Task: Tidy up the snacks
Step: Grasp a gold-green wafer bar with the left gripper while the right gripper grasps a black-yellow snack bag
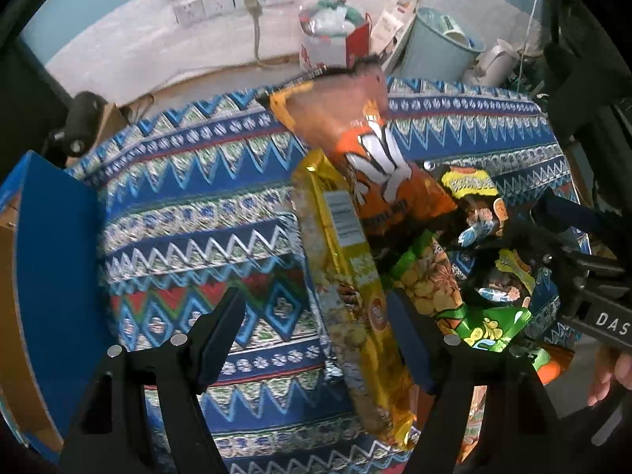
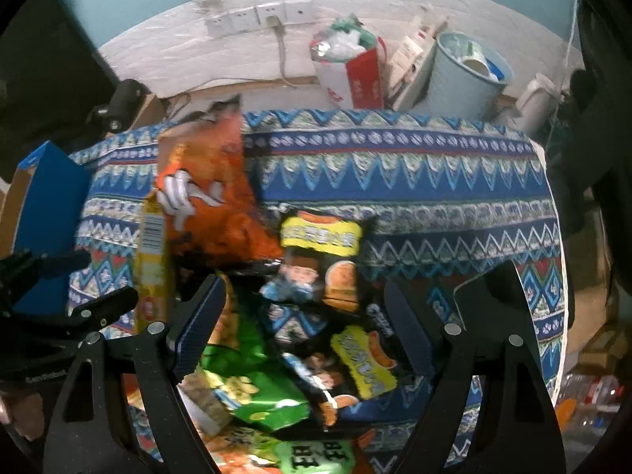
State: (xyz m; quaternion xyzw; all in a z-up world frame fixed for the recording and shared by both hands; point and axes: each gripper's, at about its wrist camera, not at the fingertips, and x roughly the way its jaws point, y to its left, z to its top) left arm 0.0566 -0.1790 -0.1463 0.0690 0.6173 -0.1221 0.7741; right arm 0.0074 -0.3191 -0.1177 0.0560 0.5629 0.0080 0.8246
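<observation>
Patterned tablecloth [image 1: 177,205]; yellow packet [image 1: 347,276] lengthwise, near-to-far.

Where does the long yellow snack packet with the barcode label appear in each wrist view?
Left wrist: the yellow packet runs down the centre, between the fingers.
Right wrist: yellow packet at left, beside the orange bag.
Shared landmark: the wall sockets.

— What's behind the table [image 1: 189,213]?
— A white wall [image 2: 166,51], teal higher up, with a row of sockets [image 2: 260,15]; one has a plug and cable [image 2: 281,51] hanging down.
— And below it?
— A pale blue bin [image 2: 462,75], a red and white bag [image 2: 355,71], and a white kettle [image 1: 497,59] at the right.
— The cloth?
— Blue zigzag bands.
</observation>
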